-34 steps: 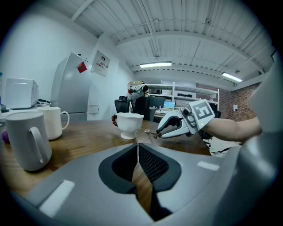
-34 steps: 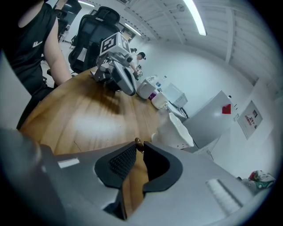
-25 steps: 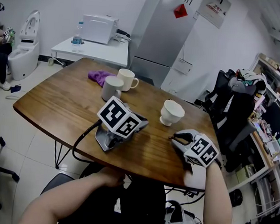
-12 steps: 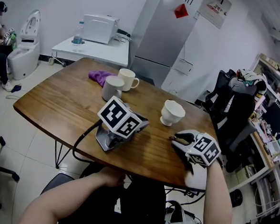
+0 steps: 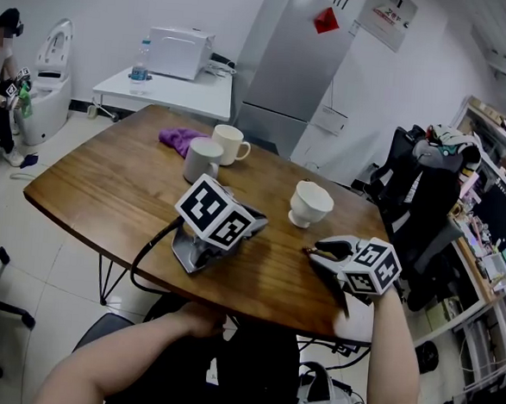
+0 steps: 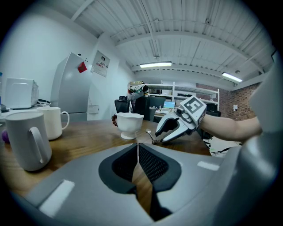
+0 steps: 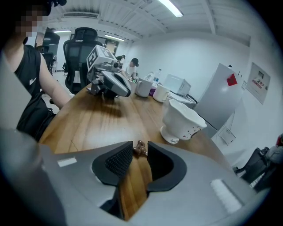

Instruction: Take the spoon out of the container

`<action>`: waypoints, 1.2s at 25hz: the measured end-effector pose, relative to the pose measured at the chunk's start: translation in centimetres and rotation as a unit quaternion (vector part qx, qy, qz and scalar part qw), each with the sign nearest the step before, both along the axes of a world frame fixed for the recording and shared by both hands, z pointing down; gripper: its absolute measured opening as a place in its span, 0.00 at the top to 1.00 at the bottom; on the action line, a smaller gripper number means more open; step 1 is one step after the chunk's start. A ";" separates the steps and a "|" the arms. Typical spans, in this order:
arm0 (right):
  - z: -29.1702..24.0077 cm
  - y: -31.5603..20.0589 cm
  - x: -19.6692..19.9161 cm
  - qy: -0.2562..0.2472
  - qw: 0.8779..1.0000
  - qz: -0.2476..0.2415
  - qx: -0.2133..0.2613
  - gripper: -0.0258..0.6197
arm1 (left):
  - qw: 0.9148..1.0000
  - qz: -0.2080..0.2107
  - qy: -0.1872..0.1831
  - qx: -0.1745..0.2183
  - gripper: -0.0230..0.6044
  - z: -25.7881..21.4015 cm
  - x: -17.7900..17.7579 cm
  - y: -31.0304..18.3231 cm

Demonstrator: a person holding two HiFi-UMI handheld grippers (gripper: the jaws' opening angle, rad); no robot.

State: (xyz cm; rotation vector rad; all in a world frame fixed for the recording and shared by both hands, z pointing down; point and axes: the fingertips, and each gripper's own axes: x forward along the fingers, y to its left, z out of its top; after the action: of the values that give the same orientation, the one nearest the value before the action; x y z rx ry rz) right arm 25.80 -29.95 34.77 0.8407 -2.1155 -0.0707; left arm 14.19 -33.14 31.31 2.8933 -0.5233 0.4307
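Observation:
The spoon (image 6: 151, 135) lies flat on the wooden table (image 5: 107, 187), a little in front of the white footed cup (image 5: 310, 202), which is the container. Its ornate handle end (image 7: 140, 148) shows between the tips of my right gripper (image 7: 138, 155). Those jaws have just been opening and stand apart, with no pad pressing on the spoon. In the head view the right gripper (image 5: 312, 254) rests near the table's right front edge. My left gripper (image 5: 257, 220) sits on the table to the left of the cup, jaws shut with nothing between them.
Two white mugs (image 5: 202, 159) (image 5: 231, 143) and a purple cloth (image 5: 180, 137) sit at the far side of the table. A black office chair (image 5: 418, 195) stands to the right. The table's front edge runs just under my right hand.
The right gripper's jaws have opened off the spoon's handle and the gripper has rolled a little in place. The left gripper has not moved.

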 end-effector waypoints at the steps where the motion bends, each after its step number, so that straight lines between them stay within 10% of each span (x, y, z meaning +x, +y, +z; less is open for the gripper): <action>1: -0.1 0.0 0.0 -0.004 1.000 0.001 0.000 0.79 | 1.000 0.000 0.000 0.000 0.94 0.0 0.0 0.0; 30: -6.9 -0.6 5.0 -0.313 0.934 0.132 0.107 0.96 | 1.000 0.001 -0.001 0.000 0.94 -0.1 -0.6 0.1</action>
State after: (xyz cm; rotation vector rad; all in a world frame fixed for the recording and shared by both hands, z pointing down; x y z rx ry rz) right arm 30.80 -30.53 27.84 1.4174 -2.5845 0.1305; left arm 13.60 -33.00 31.24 2.8943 -0.5206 0.4334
